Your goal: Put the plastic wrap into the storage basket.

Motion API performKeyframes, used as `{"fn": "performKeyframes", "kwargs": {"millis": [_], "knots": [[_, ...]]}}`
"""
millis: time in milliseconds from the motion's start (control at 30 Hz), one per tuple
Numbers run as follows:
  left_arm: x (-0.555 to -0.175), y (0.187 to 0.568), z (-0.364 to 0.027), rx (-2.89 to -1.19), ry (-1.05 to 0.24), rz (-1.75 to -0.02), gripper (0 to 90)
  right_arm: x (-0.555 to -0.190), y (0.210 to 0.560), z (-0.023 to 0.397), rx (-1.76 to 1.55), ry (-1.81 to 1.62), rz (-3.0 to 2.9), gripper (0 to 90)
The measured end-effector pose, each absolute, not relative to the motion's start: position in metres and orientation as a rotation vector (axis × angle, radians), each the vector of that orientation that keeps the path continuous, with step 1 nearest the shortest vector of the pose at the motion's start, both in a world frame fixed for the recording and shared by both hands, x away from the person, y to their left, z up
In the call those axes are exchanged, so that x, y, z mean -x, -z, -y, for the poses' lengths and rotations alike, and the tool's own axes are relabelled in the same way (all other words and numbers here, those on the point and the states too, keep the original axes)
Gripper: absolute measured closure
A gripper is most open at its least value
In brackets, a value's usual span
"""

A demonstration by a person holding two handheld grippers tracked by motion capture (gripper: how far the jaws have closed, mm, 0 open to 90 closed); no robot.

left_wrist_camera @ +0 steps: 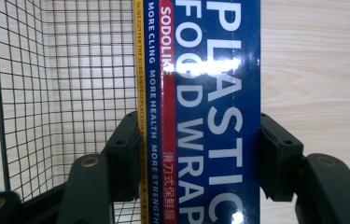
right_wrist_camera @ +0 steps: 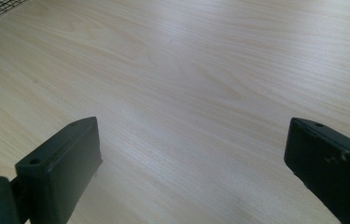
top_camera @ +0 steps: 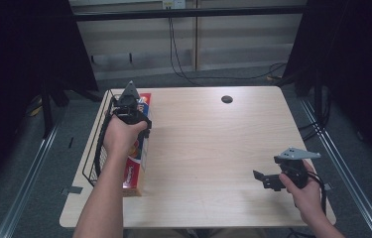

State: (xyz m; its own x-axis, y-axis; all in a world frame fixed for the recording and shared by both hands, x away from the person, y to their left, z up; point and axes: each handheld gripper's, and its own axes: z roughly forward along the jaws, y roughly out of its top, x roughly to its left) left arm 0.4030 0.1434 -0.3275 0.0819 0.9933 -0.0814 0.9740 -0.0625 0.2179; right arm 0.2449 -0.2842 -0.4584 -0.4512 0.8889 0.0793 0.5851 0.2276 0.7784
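A long blue, red and yellow plastic food wrap box [top_camera: 135,173] [left_wrist_camera: 210,93] lies lengthwise along the right side of a black wire basket [top_camera: 93,158] [left_wrist_camera: 70,93] at the table's left. My left gripper [top_camera: 130,110] [left_wrist_camera: 198,140] comes down on the box's far half from above. Its two black pads press on the box's long sides, so it is shut on the box. Whether the box rests on the table or is lifted I cannot tell. My right gripper [top_camera: 263,179] [right_wrist_camera: 191,158] hovers low over bare wood at the front right, open, with nothing between its jaws.
The light wooden table [top_camera: 208,144] [right_wrist_camera: 186,70] has a small black round grommet [top_camera: 227,99] near its far edge. Dark curtains flank both sides. Cables hang down the wall behind the table.
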Motion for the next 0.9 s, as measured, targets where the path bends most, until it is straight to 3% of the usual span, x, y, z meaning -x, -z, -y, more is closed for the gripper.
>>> {"fn": "performKeyframes", "kwargs": {"millis": [900], "knots": [[-0.406, 0.340, -0.170, -2.115, -0.158, -2.037, 42.9, -0.245, 0.459, 0.284, -1.361, -1.087, -2.128, 3.4]]}}
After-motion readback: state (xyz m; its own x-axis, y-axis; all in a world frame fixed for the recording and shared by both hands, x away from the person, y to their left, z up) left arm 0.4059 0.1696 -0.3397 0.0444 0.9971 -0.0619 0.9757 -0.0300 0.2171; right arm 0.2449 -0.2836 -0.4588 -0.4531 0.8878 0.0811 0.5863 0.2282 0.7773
